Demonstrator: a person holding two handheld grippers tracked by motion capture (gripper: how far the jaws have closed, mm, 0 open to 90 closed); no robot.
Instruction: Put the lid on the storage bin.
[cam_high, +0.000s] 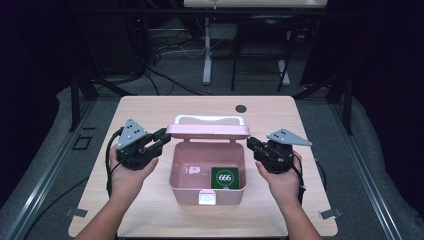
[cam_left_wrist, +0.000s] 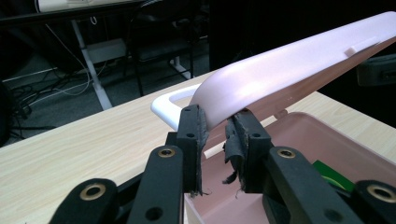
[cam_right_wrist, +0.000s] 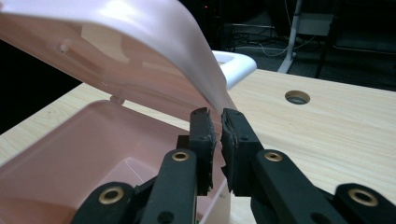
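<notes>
An open pink box (cam_high: 173, 172) stands mid-table with its lid (cam_high: 207, 131) raised at the back and a white handle (cam_high: 209, 119) on top. Inside lies a green card (cam_high: 224, 177) marked 666. My left gripper (cam_high: 165, 136) is shut on the lid's left end, and in the left gripper view the lid (cam_left_wrist: 289, 70) runs between the pads of the left gripper (cam_left_wrist: 217, 119). My right gripper (cam_high: 251, 145) is shut on the lid's right end. In the right gripper view the lid (cam_right_wrist: 140, 46) narrows into the right gripper (cam_right_wrist: 217, 114), above the box (cam_right_wrist: 70, 140).
A white latch (cam_high: 207, 198) sits on the box's front wall. The wooden table (cam_high: 145, 112) has a round cable hole (cam_high: 241, 108) at the back. Beyond it stand a white desk leg (cam_high: 206, 50) and floor cables. Dark metal rails flank the table.
</notes>
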